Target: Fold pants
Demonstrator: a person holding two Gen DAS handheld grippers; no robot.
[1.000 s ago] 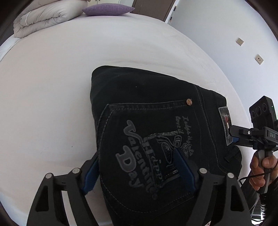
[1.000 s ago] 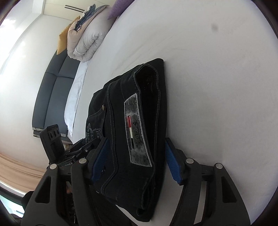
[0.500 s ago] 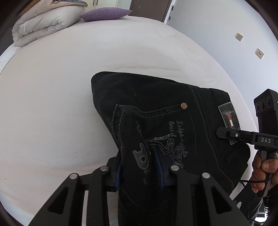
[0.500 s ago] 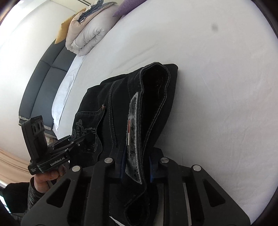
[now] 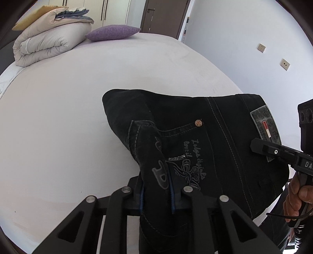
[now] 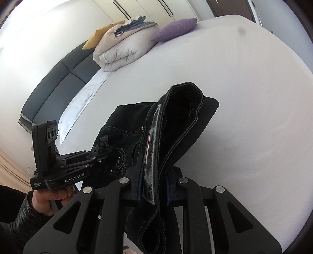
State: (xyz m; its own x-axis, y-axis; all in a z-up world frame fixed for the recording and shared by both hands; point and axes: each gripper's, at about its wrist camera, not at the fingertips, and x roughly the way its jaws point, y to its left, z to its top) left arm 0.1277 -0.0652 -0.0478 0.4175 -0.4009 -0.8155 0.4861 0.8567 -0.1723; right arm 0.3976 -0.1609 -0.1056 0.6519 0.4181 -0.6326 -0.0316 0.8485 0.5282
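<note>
The folded black jeans (image 5: pixel 195 127) with a printed back pocket and a grey waist label are raised off the white bed (image 5: pixel 68 117). My left gripper (image 5: pixel 156 197) is shut on the pocket side of the jeans. My right gripper (image 6: pixel 152 187) is shut on the waistband with the label (image 6: pixel 150 156). The right gripper also shows at the right of the left wrist view (image 5: pixel 273 152), and the left gripper at the left of the right wrist view (image 6: pixel 78 162). The far fold of the jeans (image 6: pixel 205 109) hangs just over the sheet.
A rolled beige duvet (image 5: pixel 49 41) and a purple pillow (image 5: pixel 113 33) lie at the head of the bed. A dark headboard (image 6: pixel 58 86) runs along the left. A wall with sockets (image 5: pixel 262 47) stands to the right, a door (image 5: pixel 162 17) beyond.
Both grippers went from open around the jeans to shut on them. They have since lifted the near edge, and the jeans now bunch and hang from the fingers.
</note>
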